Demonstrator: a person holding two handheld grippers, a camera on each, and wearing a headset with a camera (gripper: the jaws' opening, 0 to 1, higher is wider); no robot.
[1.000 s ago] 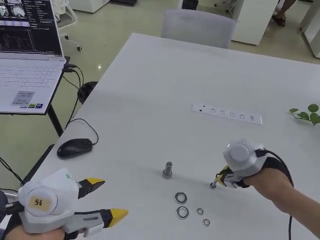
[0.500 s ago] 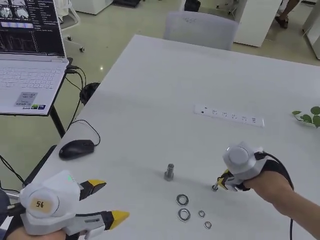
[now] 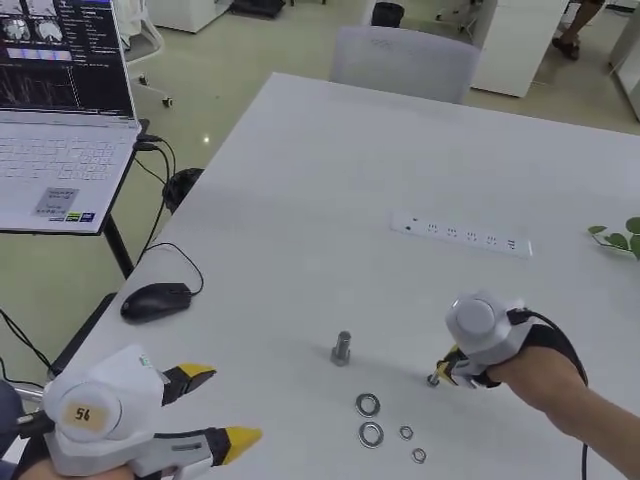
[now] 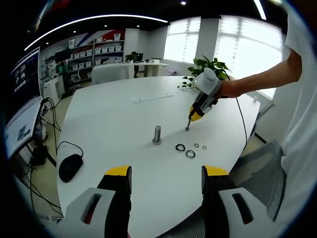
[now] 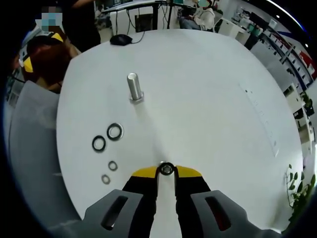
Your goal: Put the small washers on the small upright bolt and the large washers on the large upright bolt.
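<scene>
The right claw (image 5: pixel 166 172) was clenched on the small bolt (image 5: pixel 166 169) standing on the table (image 5: pixel 208 99), and I judge it should release gently and rise straight (small washers (image 5: pixel 113 165) lay near, to its left); the left claw (image 4: pixel 167 171) hung released.

Left gripper (image 3: pixel 222 406) sits low at seven o'clock in the head view, its yellow-tipped jaws spread wide apart and pointing off toward three o'clock, nothing between them. From its own view (image 4: pixel 167 173) the two jaws rise side by side with a broad gap. Over at four o'clock, the right gripper (image 3: pixel 445 370) is tipped steeply down, with the right hand (image 3: pixel 535 372) wrapped round it and the forearm (image 3: pixel 605 435) running out toward five o'clock. Its jaws are pinched close together on the small bolt (image 3: pixel 432 380), right at the tips.
</scene>
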